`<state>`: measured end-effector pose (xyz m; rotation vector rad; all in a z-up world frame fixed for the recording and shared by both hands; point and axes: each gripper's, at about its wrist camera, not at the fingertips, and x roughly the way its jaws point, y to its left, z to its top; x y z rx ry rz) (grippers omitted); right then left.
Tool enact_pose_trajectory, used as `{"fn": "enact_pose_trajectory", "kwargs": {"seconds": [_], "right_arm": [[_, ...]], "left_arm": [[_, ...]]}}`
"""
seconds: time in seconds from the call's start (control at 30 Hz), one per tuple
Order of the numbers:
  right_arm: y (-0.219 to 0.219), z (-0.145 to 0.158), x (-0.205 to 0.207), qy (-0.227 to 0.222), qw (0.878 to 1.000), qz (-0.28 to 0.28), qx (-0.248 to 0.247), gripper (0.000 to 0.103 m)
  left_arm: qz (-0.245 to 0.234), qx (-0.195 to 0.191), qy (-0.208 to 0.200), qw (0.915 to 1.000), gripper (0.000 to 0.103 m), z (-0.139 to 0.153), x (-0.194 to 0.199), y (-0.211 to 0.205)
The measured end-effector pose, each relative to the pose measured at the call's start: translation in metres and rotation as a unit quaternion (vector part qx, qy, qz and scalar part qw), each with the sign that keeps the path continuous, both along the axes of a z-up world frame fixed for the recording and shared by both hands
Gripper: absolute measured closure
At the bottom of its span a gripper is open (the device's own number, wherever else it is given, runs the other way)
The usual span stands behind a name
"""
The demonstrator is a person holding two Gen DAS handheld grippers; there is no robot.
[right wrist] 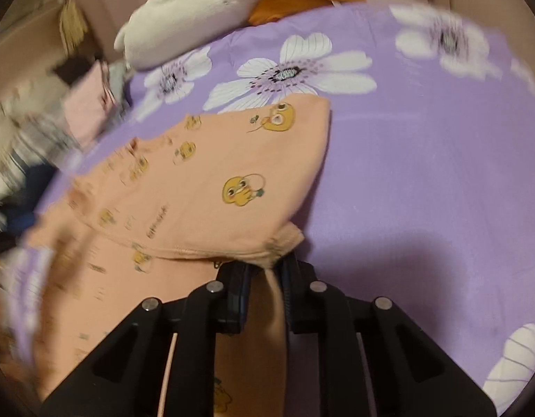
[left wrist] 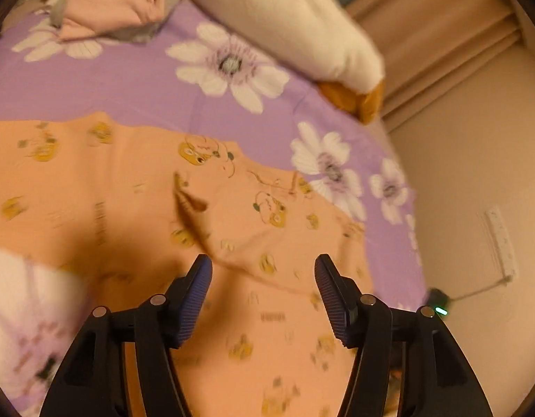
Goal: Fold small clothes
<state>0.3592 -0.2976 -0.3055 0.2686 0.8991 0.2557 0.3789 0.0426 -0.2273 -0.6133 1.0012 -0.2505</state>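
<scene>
A small peach garment [right wrist: 211, 187] printed with little yellow cartoon chicks lies spread on a purple bedsheet with big white flowers [right wrist: 423, 160]. In the right wrist view one part is folded over the rest, its hemmed edge running across the near side and its far corner lying flat on the sheet. A corner of that fold is bunched and pinched in the right gripper [right wrist: 265, 271]. In the left wrist view the cloth [left wrist: 135, 187] lies mostly flat with a few creases.

Peach garment [right wrist: 204, 187] matt soft cloth; bedsheet [right wrist: 423, 173] smooth cloth.
</scene>
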Motion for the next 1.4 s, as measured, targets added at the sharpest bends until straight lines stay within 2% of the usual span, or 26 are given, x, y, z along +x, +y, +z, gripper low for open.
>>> {"fn": "enact_pose_trajectory", "kwargs": {"seconds": [0.07,0.1,0.17,0.2,0.27,0.37,0.47,0.5,0.57,0.6,0.67,0.7,0.73,0.83,0.87,0.9,0.97,1.07,1.1,1.13,1.2,1.27,1.3,1.33,1.37,1.4], "right_arm": [[-0.012,-0.002,0.0,0.009,0.999,-0.009,0.042,0.085],[-0.016,-0.004,0.0,0.014,0.998,-0.012,0.059,0.085],[-0.015,-0.006,0.0,0.019,0.997,-0.012,0.07,0.085],[-0.012,-0.004,-0.002,0.017,0.998,-0.009,0.063,0.085],[-0.003,0.001,-0.006,0.008,0.999,-0.004,0.033,0.084],[0.005,0.007,-0.007,-0.011,1.0,0.009,0.006,0.081],[0.004,0.003,-0.003,0.0,1.0,0.0,-0.003,0.085],[0.003,-0.002,0.001,0.012,1.0,-0.002,-0.006,0.087],[0.0,-0.003,0.002,0.011,1.0,-0.001,0.001,0.087],[0.0,-0.002,0.002,0.012,1.0,0.001,0.001,0.087],[-0.003,-0.002,0.001,0.012,1.0,0.007,0.004,0.087],[-0.007,0.0,0.0,0.016,1.0,0.008,0.013,0.087],[-0.01,0.002,-0.001,0.02,0.999,0.008,0.027,0.08],[-0.027,0.018,-0.009,-0.009,0.995,0.012,0.102,0.082],[-0.033,0.026,-0.013,-0.026,0.992,0.009,0.125,0.082],[-0.039,0.033,-0.016,-0.045,0.988,-0.002,0.149,0.082],[-0.039,0.037,-0.016,-0.073,0.982,-0.007,0.175,0.082],[-0.014,0.016,0.003,-0.013,0.991,0.018,0.134,0.086],[0.001,-0.003,0.013,0.043,0.996,0.019,0.076,0.097],[0.006,-0.01,0.016,0.054,0.997,0.018,0.055,0.103],[0.008,-0.001,0.011,0.045,0.998,0.025,0.041,0.103],[0.006,0.007,0.008,0.051,0.997,0.03,0.057,0.1],[0.003,0.009,0.007,0.043,0.995,0.033,0.081,0.094],[0.0,0.007,0.007,0.037,0.994,0.028,0.095,0.094],[-0.001,0.005,0.008,0.036,0.994,0.024,0.101,0.095],[-0.001,0.002,0.009,0.039,0.993,0.02,0.108,0.095]], "left_arm": [[0.014,0.027,0.038,0.9988,0.045,-0.022,0.023,-0.013],[0.018,0.057,0.059,0.9965,0.048,-0.036,0.036,-0.02],[0.048,0.127,0.076,0.9878,0.082,-0.051,0.046,-0.028],[0.069,0.152,0.063,0.9839,0.087,-0.05,0.045,-0.031],[0.084,0.164,0.04,0.9821,0.095,-0.044,0.039,-0.032],[0.11,0.196,0.01,0.9742,0.096,-0.033,0.024,-0.025],[0.13,0.262,0.006,0.9562,0.096,-0.031,0.017,-0.01],[0.124,0.265,0.022,0.9561,0.096,-0.038,0.017,-0.004],[0.107,0.244,0.044,0.9629,0.091,-0.046,0.016,0.003],[0.096,0.245,0.036,0.964,0.088,-0.043,0.013,0.003],[0.091,0.252,0.051,0.9621,0.074,-0.034,0.012,0.004],[0.094,0.252,0.057,0.9615,0.072,-0.03,0.012,0.005],[0.101,0.249,0.062,0.9611,0.072,-0.022,0.01,0.008],[0.126,0.213,0.029,0.9685,0.07,0.005,-0.004,0.017],[0.129,0.204,0.012,0.9704,0.063,0.012,-0.009,0.018],[0.127,0.2,-0.013,0.9714,0.06,0.019,-0.012,0.015],[0.12,0.222,-0.03,0.9672,0.058,0.019,-0.005,0.006],[0.072,0.272,0.03,0.9593,0.058,-0.02,0.025,-0.016],[0.064,0.278,0.068,0.956,0.058,-0.038,0.031,-0.018],[0.069,0.284,0.071,0.9536,0.058,-0.05,0.03,-0.02],[0.075,0.307,0.017,0.9486,0.058,-0.046,0.014,-0.027],[0.04,0.339,0.005,0.9399,0.058,-0.05,0.005,-0.035],[0.026,0.35,-0.005,0.9364,0.058,-0.05,0.0,-0.036],[0.017,0.35,-0.004,0.9364,0.057,-0.05,-0.003,-0.033],[0.018,0.336,0.0,0.9415,0.057,-0.048,-0.005,-0.027],[0.028,0.304,0.008,0.9522,0.057,-0.045,-0.007,-0.016]]}}
